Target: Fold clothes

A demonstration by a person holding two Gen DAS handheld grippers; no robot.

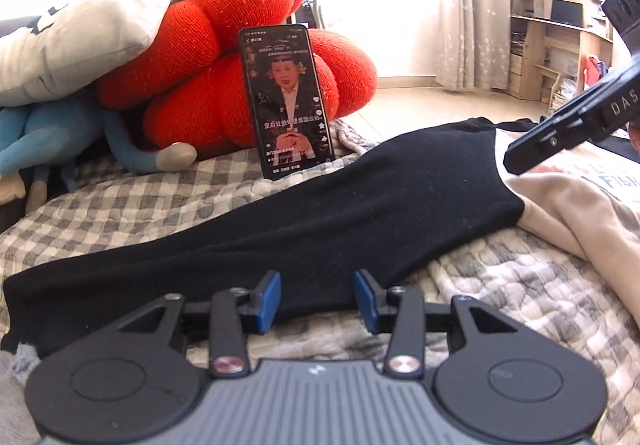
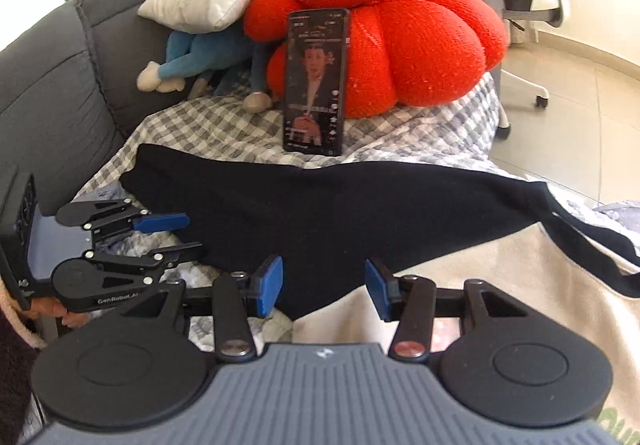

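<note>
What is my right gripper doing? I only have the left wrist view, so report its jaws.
Observer: The right gripper is open, with its blue pads on either side of the black garment's near corner.
Operator: Now tell me how that garment ends on the right.
Observer: It narrows to a thin black strap lying across the beige garment.
</note>
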